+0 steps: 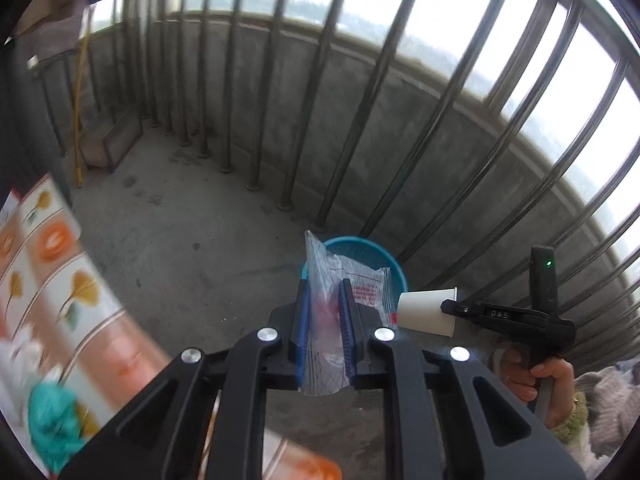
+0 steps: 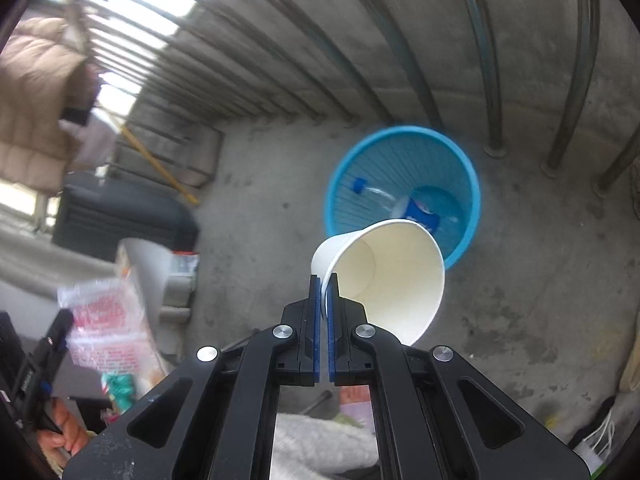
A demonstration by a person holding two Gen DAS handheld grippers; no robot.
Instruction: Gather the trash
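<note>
Black linkage arms filled the bottom of the left wrist view, and between their blue pads the left gripper (image 1: 325, 286) was clamped on a clear plastic bag (image 1: 340, 280) with red printing, the jaws nearly closed with only the crumpled film between them. Part of the bag stuck up past the fingertips and part hung below them. Just beyond it stood a blue waste basket (image 1: 394, 266) on the concrete floor (image 1: 180, 220), close to the metal railing (image 1: 360, 100) and the low concrete wall behind the bars. To the right, the right gripper (image 1: 450, 306) held a white paper cup (image 1: 426, 312) on its side, near the basket's rim, and a hand (image 1: 536, 376) gripped its handle. A patterned cloth (image 1: 52, 280) in orange and white, blurred, filled the left edge.

From the right wrist view, the right gripper (image 2: 325, 284) had its jaws all but closed, pinching the wall of the paper cup (image 2: 388, 276) at its rim, with the cup's mouth tilted toward the camera. Behind the cup, the blue basket (image 2: 344, 184) stood upright and held a clear plastic bottle (image 2: 400, 200) with a blue cap and label lying inside. The cup overlapped the basket's near rim. At lower left, blurred, the left gripper (image 2: 60, 320) carried the red-printed bag (image 2: 104, 328), with another hand (image 2: 68, 432) below it.
</note>
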